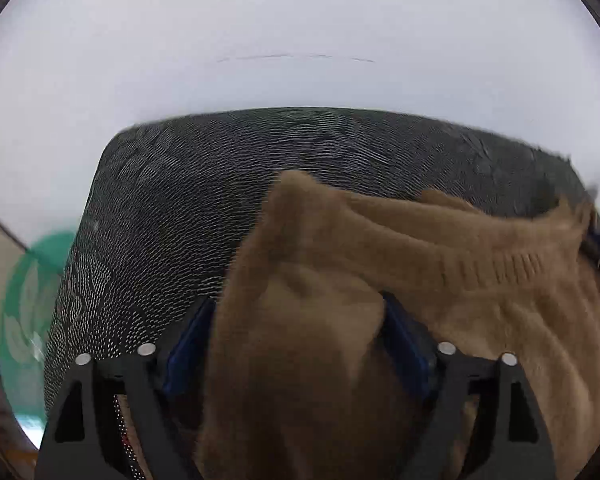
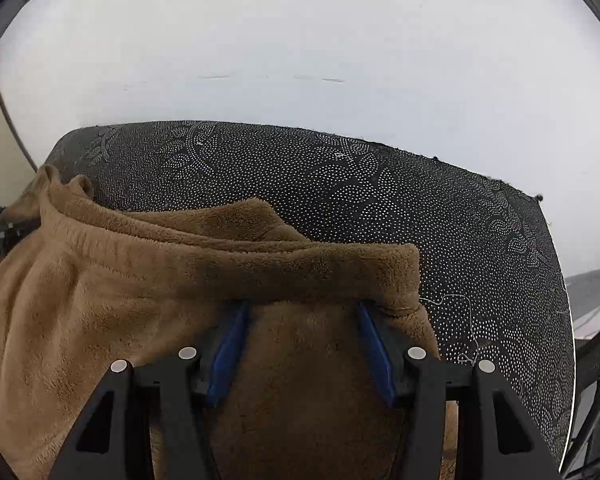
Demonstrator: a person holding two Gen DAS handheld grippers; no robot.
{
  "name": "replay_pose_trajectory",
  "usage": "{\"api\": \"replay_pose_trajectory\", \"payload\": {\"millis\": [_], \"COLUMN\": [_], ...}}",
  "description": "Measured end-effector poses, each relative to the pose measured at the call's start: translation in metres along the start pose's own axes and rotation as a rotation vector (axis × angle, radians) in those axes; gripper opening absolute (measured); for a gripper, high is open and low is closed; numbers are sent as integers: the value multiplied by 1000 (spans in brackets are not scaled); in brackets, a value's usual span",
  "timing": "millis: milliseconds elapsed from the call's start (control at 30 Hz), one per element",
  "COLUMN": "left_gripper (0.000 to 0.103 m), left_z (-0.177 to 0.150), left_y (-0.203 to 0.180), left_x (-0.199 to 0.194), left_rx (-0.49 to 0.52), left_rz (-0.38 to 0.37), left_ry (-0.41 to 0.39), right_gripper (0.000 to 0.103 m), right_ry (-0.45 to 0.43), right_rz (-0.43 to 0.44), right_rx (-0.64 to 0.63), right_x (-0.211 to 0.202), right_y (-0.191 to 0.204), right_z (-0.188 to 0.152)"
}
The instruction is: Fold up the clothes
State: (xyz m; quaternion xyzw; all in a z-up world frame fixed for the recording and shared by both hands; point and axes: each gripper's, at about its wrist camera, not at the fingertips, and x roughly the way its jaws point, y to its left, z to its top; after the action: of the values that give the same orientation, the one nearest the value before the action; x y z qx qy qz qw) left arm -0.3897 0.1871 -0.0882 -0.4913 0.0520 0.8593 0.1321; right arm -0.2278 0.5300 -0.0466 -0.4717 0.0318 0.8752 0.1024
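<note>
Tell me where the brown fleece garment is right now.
The brown fleece garment is bunched over the near part of the dark dotted mat, with fabric between the fingers of both the left tool and the right tool.

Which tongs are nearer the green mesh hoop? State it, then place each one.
Left. The left tongs, in the brown garment, have the green mesh hoop off their left side. The right tongs sit further right along the garment; their view misses the hoop.
</note>
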Motion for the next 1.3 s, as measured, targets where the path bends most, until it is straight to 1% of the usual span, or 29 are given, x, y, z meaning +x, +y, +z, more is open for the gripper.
{"api": "replay_pose_trajectory", "payload": {"millis": [67, 133, 167, 233, 333, 400, 433, 533, 600, 633, 700, 800, 867, 933, 1000, 1100, 1200, 1300], "left_gripper": [92, 93, 93, 93, 93, 93, 93, 93, 93, 93, 93, 93, 93, 93, 93, 93, 94, 94], "left_z": [2, 4, 6, 8, 11, 9, 5, -13, -28, -35, -48, -59, -66, -68, -71, -74, -75, -75], "left_y": [2, -3, -5, -10, -18, -25, -30, -46, -64, -70, -83, -79, -69, -54, -48, -51, -50, -44], "left_x": [4, 4, 2, -2, -17, -35, -43, -68, -75, -77, -87, -91, -92, -86, -82, -86, -77, -84], "left_rx": [-11, 1, 8, 15, 18, 21, 33, 89, 137, 157, 180, 160, 126, 87, 94, 120, 100, 67], "left_rz": [-4, 16, 26, 39, 44, 6, -13, -67, -90, -89, -59, -16, 7, 3, 14, 29, 6, -51], "left_ry": [9, 7, 1, -11, -43, -68, -79, -113, -101, -92, -80, -72, -70, -66, -85, -115, -114, -119], "right_gripper": [57, 57, 57, 57, 59, 59, 60, 60, 60, 60, 60, 60, 66, 69, 69, 74, 75, 76], "right_ry": [-3, -15, -27, -73, -128, -152, -140, -103, -102, -99, -88, -78, -70, -68, -72, -81, -80, -74], "right_rz": [0, 5, 8, 10, -11, -33, -50, -71, -65, -64, -70, -88, -109, -139, -159, -176, -166, -150], "right_rx": [1, 16, 29, 68, 108, 129, 129, 148, 168, 173, 164, 155, 140, 104, 85, 80, 105, 131], "right_x": [-2, -11, -19, -52, -104, -138, -149, -157, -158, -157, -150, -143, -142, -141, -141, -139, -135, -137], "right_y": [-1, -3, -5, -10, -23, -31, -31, -26, -23, -22, -18, -18, -20, -17, -16, -14, -16, -16], "right_z": [0, -3, -5, -16, -51, -81, -100, -143, -160, -167, -174, -179, -179, -179, -181, -185, -187, -184]}}
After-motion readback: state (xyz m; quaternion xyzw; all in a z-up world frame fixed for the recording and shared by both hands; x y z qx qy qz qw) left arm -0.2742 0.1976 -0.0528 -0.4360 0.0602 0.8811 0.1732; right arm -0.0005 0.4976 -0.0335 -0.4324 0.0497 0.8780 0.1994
